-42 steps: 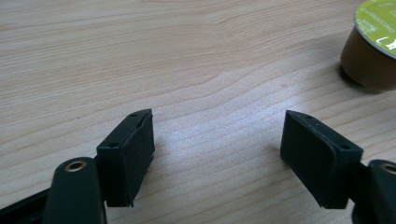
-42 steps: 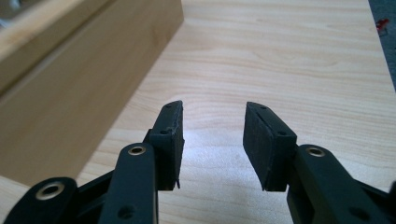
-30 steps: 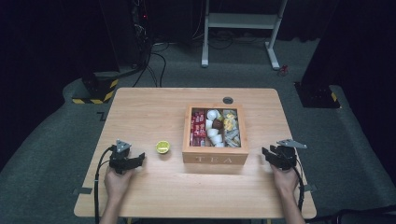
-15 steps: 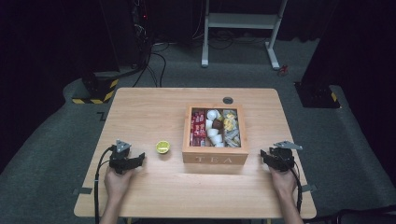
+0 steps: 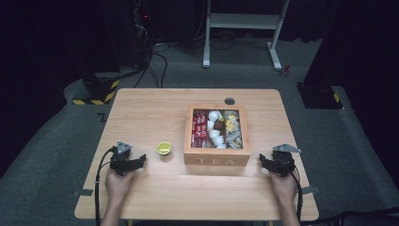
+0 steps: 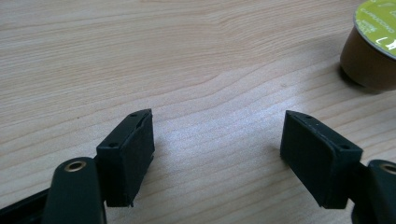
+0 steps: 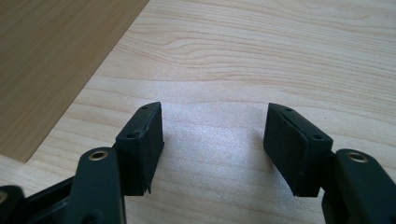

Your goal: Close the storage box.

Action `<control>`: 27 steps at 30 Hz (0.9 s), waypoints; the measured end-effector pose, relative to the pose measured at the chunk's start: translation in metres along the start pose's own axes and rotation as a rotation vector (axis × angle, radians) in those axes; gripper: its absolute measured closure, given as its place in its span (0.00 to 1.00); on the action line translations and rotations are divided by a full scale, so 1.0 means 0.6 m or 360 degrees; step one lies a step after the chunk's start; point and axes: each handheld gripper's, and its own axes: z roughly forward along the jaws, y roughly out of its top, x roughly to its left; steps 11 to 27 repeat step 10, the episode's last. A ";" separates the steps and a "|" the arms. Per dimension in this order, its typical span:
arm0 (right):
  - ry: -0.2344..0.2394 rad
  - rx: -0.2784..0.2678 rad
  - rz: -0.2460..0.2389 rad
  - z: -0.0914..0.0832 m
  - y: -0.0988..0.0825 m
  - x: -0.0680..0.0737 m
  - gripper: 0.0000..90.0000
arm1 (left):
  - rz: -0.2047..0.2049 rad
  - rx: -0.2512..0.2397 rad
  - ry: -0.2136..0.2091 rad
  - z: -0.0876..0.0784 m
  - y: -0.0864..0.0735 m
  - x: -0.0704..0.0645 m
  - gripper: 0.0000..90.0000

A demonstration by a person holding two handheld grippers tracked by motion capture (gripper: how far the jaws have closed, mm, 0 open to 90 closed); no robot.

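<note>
Flanking square wooden tea box [image 5: 217, 155], each hand-held gripper [image 5: 137, 162] [image 5: 263, 162] gaping, empty, above grained table [image 5: 150, 113].

A wooden box [image 5: 217, 159] is set on the table [image 5: 150, 108], slightly right of its middle. A capsule [image 5: 163, 148] is placed just left of the box. A round grommet [image 5: 229, 100] is set behind the box. The left gripper [image 5: 134, 162] is held left of the capsule, the right gripper [image 5: 266, 161] right of the box, both toward the table's near edge.
</note>
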 end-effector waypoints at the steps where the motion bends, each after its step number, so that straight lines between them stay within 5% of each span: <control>1: -0.0001 0.0001 0.0002 0.000 0.000 0.000 0.42 | 0.0000 0.0000 0.0000 0.000 0.000 0.000 0.29; 27: -0.0001 -0.0001 -0.0001 0.000 0.000 0.000 0.42 | -0.0002 -0.0001 -0.0005 0.001 0.000 0.000 0.29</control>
